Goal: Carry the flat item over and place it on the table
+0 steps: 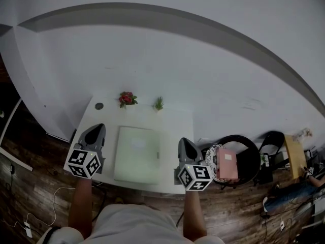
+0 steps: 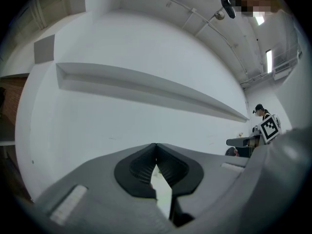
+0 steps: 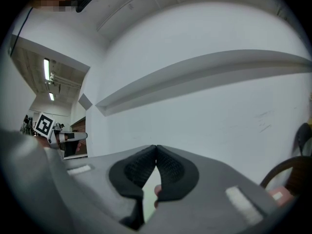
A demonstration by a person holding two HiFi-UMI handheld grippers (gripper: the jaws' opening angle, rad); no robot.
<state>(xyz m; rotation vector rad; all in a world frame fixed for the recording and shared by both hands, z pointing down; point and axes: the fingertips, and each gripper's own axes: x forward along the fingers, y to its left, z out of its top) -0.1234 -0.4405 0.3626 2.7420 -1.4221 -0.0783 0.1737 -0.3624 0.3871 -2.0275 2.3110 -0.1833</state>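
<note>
Pale flat item (image 1: 137, 154) on white table (image 1: 175, 130)

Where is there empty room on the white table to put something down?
Bare spots on the table: the strip between the green flat item and the red plant and green plant behind it, and the strip along its right side. The middle is full. The left hand-held gripper and right hand-held gripper crowd the side edges.

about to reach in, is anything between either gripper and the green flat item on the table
Nothing visible. The flat item lies between the left gripper and right gripper; the red flowers and green sprig stand beyond it.
</note>
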